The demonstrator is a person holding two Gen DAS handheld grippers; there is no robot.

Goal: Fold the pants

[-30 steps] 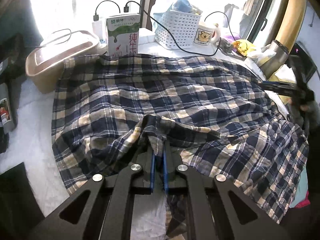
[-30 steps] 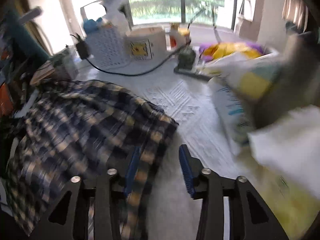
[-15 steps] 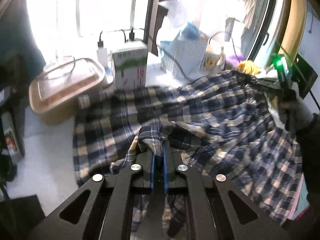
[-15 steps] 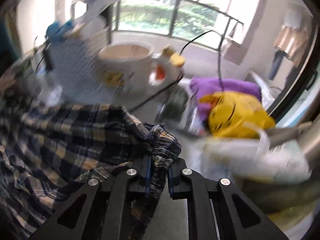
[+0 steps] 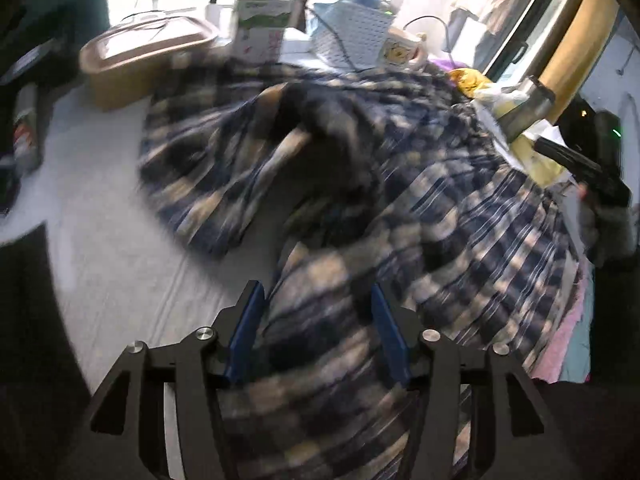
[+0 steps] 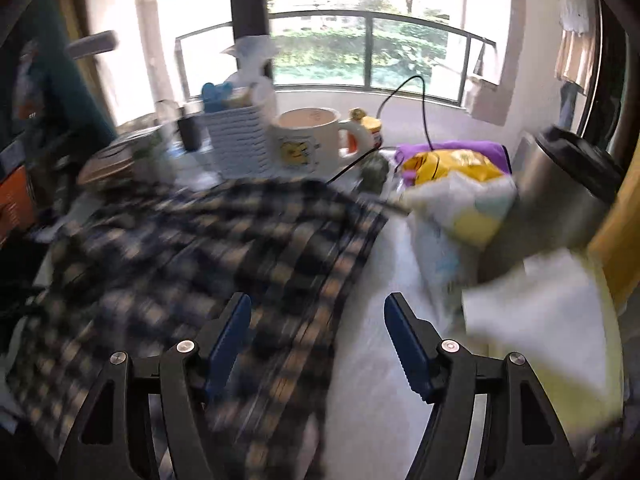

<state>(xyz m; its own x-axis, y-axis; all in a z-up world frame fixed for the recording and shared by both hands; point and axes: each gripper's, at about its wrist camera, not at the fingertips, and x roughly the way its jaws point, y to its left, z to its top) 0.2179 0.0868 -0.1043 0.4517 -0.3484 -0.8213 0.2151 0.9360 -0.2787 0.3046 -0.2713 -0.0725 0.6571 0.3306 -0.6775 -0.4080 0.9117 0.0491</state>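
The navy-and-tan plaid pants [image 5: 440, 184] lie rumpled across the white table [image 5: 104, 240], blurred by motion. A fold of the cloth runs up between the blue pads [image 5: 244, 336] of my left gripper [image 5: 316, 300]. Its jaws are opening and the pads stand clear of the fabric. In the right wrist view the pants [image 6: 200, 248] spread to the left. My right gripper [image 6: 317, 304] hovers over their right edge, jaws opening wide, with cloth under the left finger and bare table under the other. The right gripper [image 5: 580, 168] also shows at the far right of the left wrist view.
Along the back stand a brown lidded tub [image 5: 148, 56], a milk carton [image 5: 260, 28], a white basket [image 5: 352, 36] and a mug [image 6: 308, 144]. A steel flask [image 6: 560, 200], a yellow bag [image 6: 452, 164], white packets [image 6: 460, 208] and a black cable [image 6: 420, 112] crowd the right.
Both grippers were shut on bunched plaid cloth half a second ago; both have let go and opened. The pants have dropped onto the table, and both views have drawn back.
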